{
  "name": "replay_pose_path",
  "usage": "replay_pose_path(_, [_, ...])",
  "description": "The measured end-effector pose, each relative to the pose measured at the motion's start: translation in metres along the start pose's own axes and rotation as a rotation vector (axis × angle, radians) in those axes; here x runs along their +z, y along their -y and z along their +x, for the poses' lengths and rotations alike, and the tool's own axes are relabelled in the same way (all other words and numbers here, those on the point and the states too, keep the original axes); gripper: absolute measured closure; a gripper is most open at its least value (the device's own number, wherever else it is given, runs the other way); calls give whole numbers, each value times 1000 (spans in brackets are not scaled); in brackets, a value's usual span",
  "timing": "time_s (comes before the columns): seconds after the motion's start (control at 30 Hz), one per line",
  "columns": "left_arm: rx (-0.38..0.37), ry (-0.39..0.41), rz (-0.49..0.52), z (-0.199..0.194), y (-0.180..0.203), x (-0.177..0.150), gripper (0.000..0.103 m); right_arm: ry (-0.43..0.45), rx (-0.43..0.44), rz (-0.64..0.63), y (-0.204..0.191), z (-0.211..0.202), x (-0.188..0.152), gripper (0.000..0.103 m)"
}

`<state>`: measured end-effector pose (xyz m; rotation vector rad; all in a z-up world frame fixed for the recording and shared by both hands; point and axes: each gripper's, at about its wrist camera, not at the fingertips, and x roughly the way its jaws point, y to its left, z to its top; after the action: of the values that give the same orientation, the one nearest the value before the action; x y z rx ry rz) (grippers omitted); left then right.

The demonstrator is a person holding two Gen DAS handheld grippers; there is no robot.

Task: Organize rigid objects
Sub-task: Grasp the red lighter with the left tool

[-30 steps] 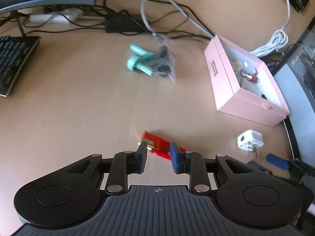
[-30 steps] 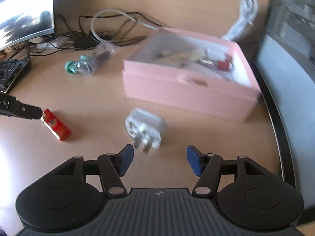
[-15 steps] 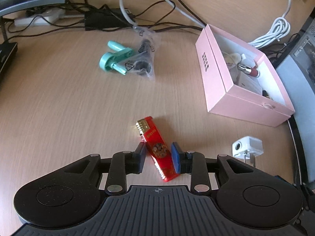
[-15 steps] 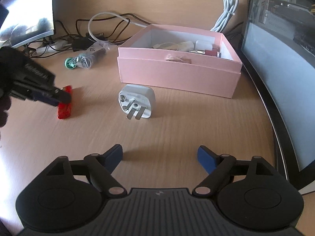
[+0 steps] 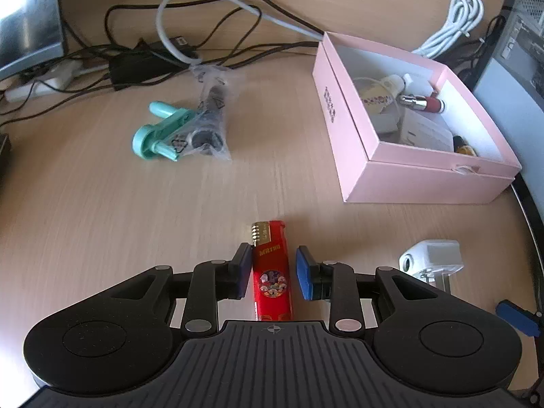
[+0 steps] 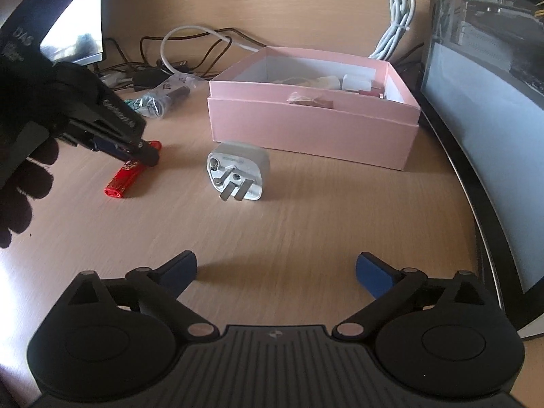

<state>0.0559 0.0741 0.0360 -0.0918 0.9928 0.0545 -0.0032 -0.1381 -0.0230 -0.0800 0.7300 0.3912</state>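
A red lighter [image 5: 272, 272] lies on the wooden desk between the fingers of my left gripper [image 5: 272, 272]. The jaws stand open around it: the left pad is at its side, the right pad a small gap away. The lighter also shows in the right wrist view [image 6: 124, 178], under the left gripper [image 6: 142, 151]. A white plug adapter [image 6: 238, 173] lies on the desk ahead of my right gripper [image 6: 275, 272], which is wide open and empty. The pink open box [image 5: 360, 156] holds several small items and stands behind the adapter [image 5: 431, 258].
A teal plastic part [image 5: 159, 132] and a clear bag with black parts [image 5: 207, 125] lie at the middle left. Black and white cables [image 5: 190, 44] run along the back. A computer case [image 6: 482, 108] stands at the right. A monitor [image 5: 27, 20] is at the far left.
My left gripper has lined up along the lighter and moved forward, so the lighter now lies straight between its fingers. My right gripper has drawn back from the adapter and opened wider.
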Motion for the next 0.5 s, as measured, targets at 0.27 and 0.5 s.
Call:
replay_pose_path(0.27, [13,20,28,3,6,0,71,-8,11,-7,0,2,1,0])
replay_pose_path(0.5, [22,20,43,4,10,0,66,3,16,-18,1,1,-1,0])
